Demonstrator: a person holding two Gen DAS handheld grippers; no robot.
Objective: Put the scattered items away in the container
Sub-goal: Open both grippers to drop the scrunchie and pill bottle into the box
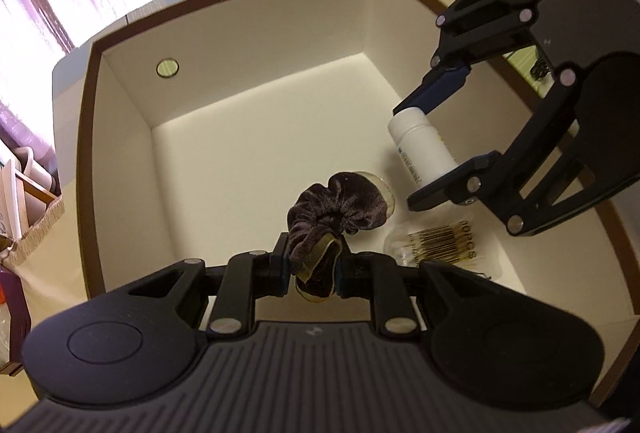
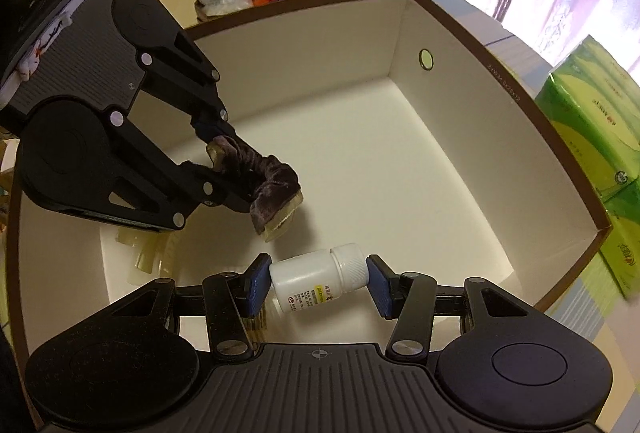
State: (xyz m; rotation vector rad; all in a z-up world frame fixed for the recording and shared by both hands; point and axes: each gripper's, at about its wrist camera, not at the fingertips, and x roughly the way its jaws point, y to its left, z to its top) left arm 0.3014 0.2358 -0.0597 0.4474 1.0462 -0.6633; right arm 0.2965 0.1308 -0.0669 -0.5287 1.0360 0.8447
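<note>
Over the open box, the left gripper pinches a dark velvet scrunchie between its pads. The right gripper clamps a white bottle lengthwise, base and cap against its pads, above the box floor.

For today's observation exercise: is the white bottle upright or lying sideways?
Sideways: the white bottle is held end to end in the right tool, cap toward one pad, above the box floor.

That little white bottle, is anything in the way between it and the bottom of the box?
Nothing visible blocks it. The right gripper holds the white bottle sideways inside the box, over bare floor. The scrunchie in the left gripper hangs off to one side, and the clear packet lies near the wall.
</note>
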